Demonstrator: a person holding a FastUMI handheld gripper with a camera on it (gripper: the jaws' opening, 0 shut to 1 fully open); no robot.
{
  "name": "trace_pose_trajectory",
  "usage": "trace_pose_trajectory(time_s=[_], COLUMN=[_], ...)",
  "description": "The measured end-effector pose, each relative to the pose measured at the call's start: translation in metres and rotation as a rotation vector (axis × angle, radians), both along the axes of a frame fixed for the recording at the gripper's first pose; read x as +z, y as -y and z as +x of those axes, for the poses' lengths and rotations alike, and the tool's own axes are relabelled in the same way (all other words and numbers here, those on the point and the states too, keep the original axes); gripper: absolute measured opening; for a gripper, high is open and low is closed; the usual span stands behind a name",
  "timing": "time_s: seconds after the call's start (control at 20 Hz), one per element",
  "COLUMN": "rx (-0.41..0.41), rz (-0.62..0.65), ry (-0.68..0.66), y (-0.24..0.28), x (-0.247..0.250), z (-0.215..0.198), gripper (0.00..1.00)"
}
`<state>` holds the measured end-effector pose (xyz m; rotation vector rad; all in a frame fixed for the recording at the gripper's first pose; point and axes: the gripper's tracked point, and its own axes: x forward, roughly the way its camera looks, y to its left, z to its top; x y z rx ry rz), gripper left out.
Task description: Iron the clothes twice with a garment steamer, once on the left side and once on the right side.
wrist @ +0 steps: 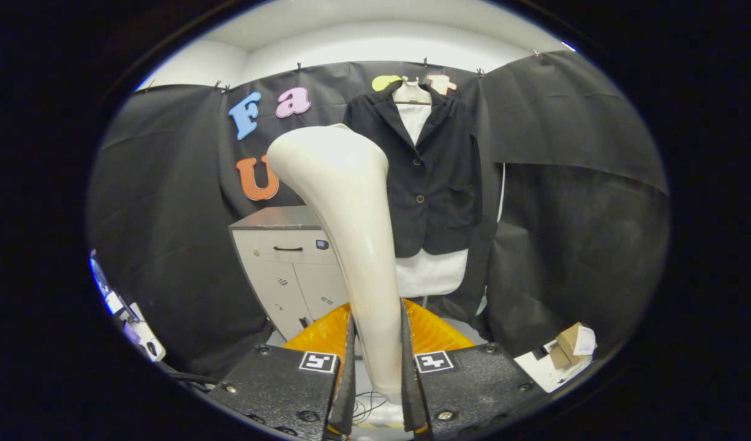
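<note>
Black-draped booth, jacket (pixel 433 177) hanging beside cabinet (pixel 290 269). Gripper (pixel 378 380) clamped on steamer (pixel 351 226) handle. Keep head upright, approach one jacket side squarely, stroke slowly.

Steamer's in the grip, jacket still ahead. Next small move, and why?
Probably carry the steamer forward toward one side of the jacket. The gripper is shut on the steamer's handle, its head held upright, and the jacket hangs beyond it on the wall, apparently not yet touched.

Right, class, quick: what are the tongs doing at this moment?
Tongs: closed on the garment steamer, both fingers pressing its handle.
</note>
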<state>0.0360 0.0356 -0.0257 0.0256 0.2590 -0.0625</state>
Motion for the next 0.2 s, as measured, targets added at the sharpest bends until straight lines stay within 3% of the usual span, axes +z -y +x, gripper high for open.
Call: trace_pose_trajectory(time_s=[0.2], rx=[0.007], rz=[-0.004], ry=[0.002], y=[-0.003], x=[0.001], z=[-0.0037], gripper=[0.33])
